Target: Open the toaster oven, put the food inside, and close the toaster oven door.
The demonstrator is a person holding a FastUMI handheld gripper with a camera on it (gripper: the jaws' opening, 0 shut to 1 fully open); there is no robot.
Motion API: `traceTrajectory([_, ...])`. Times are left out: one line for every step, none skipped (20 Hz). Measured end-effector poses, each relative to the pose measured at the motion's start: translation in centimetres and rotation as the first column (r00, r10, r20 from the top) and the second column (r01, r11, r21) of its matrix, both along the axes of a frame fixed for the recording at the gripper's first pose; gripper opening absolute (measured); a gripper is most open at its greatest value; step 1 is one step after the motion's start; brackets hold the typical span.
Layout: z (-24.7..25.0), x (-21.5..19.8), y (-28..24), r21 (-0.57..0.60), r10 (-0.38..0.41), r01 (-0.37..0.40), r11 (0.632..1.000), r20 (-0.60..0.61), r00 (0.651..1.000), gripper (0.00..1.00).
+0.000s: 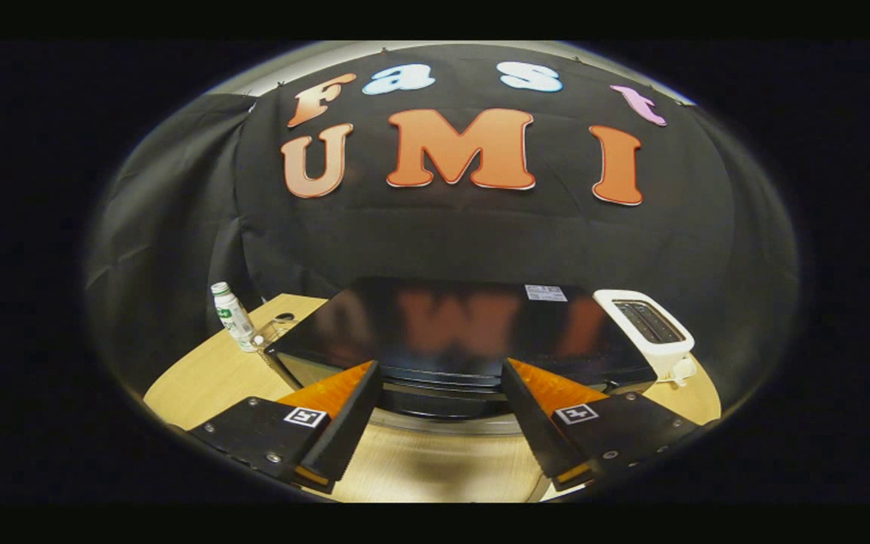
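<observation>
Tongs [441, 370] held level and pointing forward. The two fingers [344, 412] are spread wide apart, gap between them unoccupied, nothing gripped. Both tips sit at equal height.

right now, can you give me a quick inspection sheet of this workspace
surface: light wooden table, bare wood between the fingers.
job's things: black toaster oven just ahead of the fingers, glossy top; whether its door is shut cannot be told; the food: nothing seen.
clutter: small bottle with white cap upright beside the oven; white slot toaster at the oven's other side.
grippers: gripper open, fingers spread at the oven's front edge, holding nothing.
cables: nothing seen.
surroundings: black cloth wall behind the table.
</observation>
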State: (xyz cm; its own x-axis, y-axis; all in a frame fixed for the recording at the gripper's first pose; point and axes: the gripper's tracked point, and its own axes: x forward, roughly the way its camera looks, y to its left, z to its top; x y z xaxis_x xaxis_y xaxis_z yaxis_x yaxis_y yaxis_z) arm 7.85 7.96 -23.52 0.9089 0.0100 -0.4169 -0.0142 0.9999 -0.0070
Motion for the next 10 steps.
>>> traceTrajectory([0.0, -0.1, 0.1, -0.002, -0.004, 0.004, 1.0, 0.009, 1.0, 0.94])
traceTrajectory([0.0, -0.2, 0.2, 0.001, -0.007, 0.007, 1.0, 0.017, 1.0, 0.92])
traceTrajectory([-0.1, -0.7, 0.3, 0.035, -0.018, 0.018, 0.999, 0.007, 1.0, 0.9])
traceTrajectory([0.0, -0.9, 0.4, 0.05, -0.021, 0.02, 0.999, 0.03, 0.999, 0.88])
traceTrajectory([-0.3, -1.2, 0.3, 0.036, -0.008, 0.007, 0.999, 0.024, 1.0, 0.87])
traceTrajectory([-0.1, -1.8, 0.4, 0.03, 0.001, -0.002, 1.0, 0.03, 1.0, 0.85])
traceTrajectory([-0.2, -2.1, 0.5, 0.036, 0.005, -0.006, 0.999, 0.029, 1.0, 0.84])
traceTrajectory([-0.2, -2.5, 0.6, 0.034, 0.007, -0.008, 0.999, 0.029, 1.0, 0.83])
traceTrajectory([-0.3, -2.8, 0.6, 0.029, 0.009, -0.01, 1.0, 0.031, 0.999, 0.81])
traceTrajectory([-0.5, -3.3, 0.7, 0.023, 0.014, -0.015, 1.0, 0.029, 0.999, 0.81])
